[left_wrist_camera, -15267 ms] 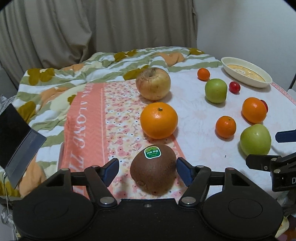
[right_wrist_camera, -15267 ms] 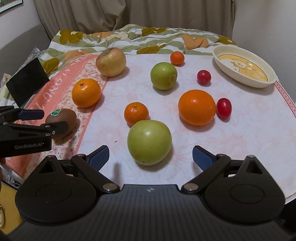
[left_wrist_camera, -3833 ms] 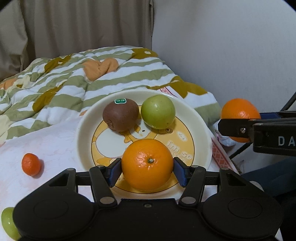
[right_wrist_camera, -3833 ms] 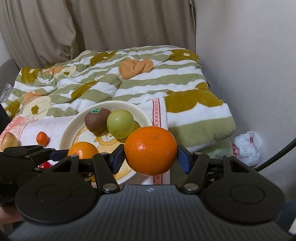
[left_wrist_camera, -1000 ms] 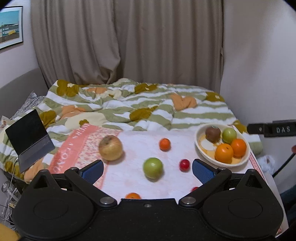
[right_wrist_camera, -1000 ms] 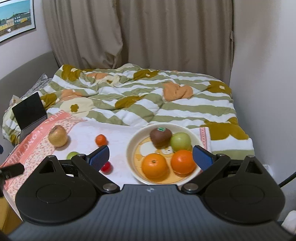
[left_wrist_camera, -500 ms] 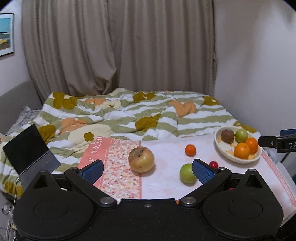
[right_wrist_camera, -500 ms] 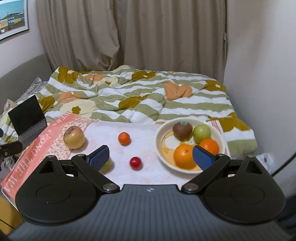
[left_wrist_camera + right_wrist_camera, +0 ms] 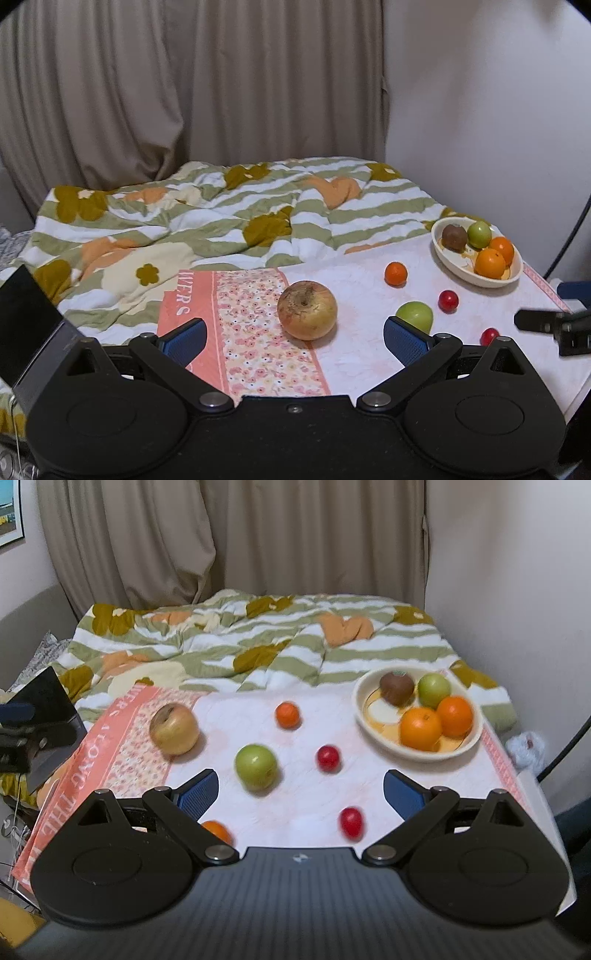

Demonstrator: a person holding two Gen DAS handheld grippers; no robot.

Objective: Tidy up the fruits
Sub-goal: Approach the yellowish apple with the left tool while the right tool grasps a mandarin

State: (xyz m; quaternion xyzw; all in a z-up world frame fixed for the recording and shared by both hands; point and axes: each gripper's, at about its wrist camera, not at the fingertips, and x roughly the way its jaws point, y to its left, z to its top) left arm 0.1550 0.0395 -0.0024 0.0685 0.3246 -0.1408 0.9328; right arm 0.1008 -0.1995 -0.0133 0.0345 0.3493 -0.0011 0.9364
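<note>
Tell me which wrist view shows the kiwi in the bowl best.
The right wrist view: the kiwi sits large and unobstructed at the back left of the bowl, its sticker showing on top. In the left wrist view the same kiwi is small and far off near the frame's right edge, with little detail.

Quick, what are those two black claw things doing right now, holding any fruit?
Left gripper: open, holding nothing.
Right gripper: open, holding nothing.
</note>
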